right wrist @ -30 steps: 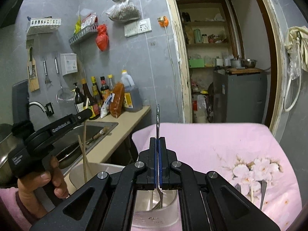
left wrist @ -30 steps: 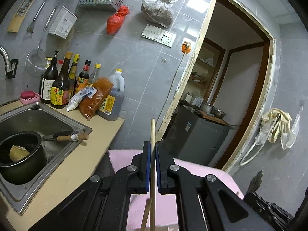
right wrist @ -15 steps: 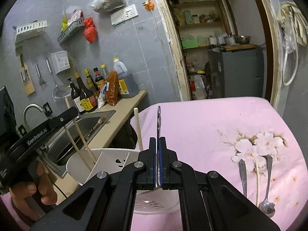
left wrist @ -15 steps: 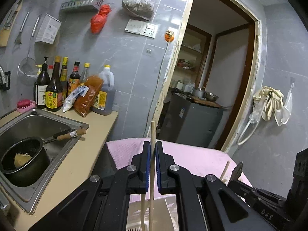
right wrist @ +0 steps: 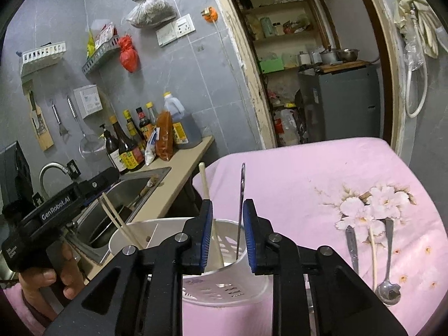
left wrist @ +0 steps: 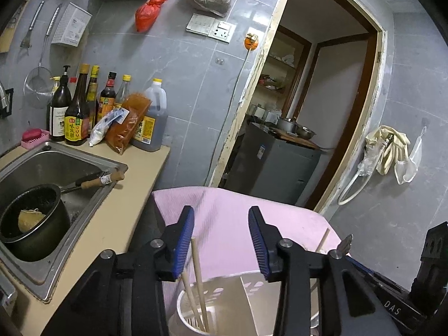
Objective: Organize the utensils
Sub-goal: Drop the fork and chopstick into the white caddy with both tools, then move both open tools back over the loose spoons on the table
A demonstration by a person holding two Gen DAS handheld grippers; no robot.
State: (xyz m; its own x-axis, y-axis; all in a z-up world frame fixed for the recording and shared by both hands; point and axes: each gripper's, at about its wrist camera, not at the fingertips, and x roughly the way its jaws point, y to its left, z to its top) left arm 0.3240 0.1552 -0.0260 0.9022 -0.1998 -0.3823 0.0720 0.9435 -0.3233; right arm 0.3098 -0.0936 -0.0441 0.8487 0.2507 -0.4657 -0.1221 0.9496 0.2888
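Observation:
A white slotted utensil holder [left wrist: 221,285] stands on the pink cloth, just below both grippers. My left gripper [left wrist: 221,215] is over its left compartment with its jaws opening. Two wooden chopsticks [left wrist: 197,280] stand in that compartment, below the left pad, with nothing between the pads. My right gripper [right wrist: 227,207] is over the holder [right wrist: 224,288] and its jaws are opening too. A thin metal utensil [right wrist: 241,193] stands upright between the pads, close to the right one and not pressed. A pale chopstick [right wrist: 205,182] leans left of the gripper's left finger.
On the flowered cloth [right wrist: 308,173] to the right lie a metal handle [right wrist: 351,247], a chopstick [right wrist: 373,252] and a spoon [right wrist: 387,282]. To the left is a counter with a sink [left wrist: 56,165], a black pot [left wrist: 30,224] and sauce bottles [left wrist: 75,112]. A doorway opens behind.
Both grippers were shut, the left on a chopstick and the right on the metal utensil. Their jaws now stand apart, the chopstick has dropped into the holder, and the utensil stands free.

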